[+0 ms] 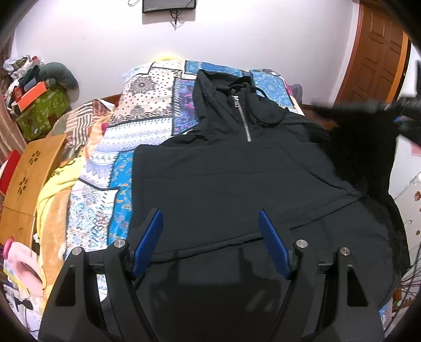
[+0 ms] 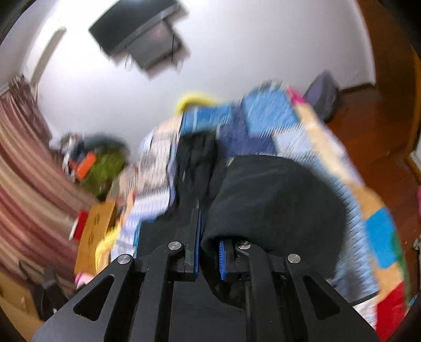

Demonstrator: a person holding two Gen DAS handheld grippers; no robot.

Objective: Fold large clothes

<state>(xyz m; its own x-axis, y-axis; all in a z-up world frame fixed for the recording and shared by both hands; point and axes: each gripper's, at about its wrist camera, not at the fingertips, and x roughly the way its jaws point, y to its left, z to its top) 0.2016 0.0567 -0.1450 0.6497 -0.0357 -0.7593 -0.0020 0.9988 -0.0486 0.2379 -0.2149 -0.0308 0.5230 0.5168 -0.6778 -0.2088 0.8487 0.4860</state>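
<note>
A black hoodie (image 1: 223, 171) with a short metal zip (image 1: 243, 118) lies front up on a patterned quilt (image 1: 147, 110), hood toward the far wall. My left gripper (image 1: 209, 214) hovers open above the hem, with nothing between its blue pads. At the right edge of that view my right gripper (image 1: 409, 115) is a blur, lifting the hoodie's right sleeve (image 1: 355, 136) off the bed. In the motion-blurred right wrist view, the right gripper (image 2: 208, 236) is shut on the black sleeve fabric (image 2: 276, 200), which drapes over its right finger. The quilt (image 2: 263, 118) lies beyond.
A wooden lap table (image 1: 29, 179) and a yellow blanket (image 1: 52, 189) lie at the bed's left side. A green box (image 1: 42, 110) piled with clutter stands behind them. A brown door (image 1: 376, 58) and white drawers (image 1: 410, 200) are on the right. A screen (image 1: 168, 5) hangs on the wall.
</note>
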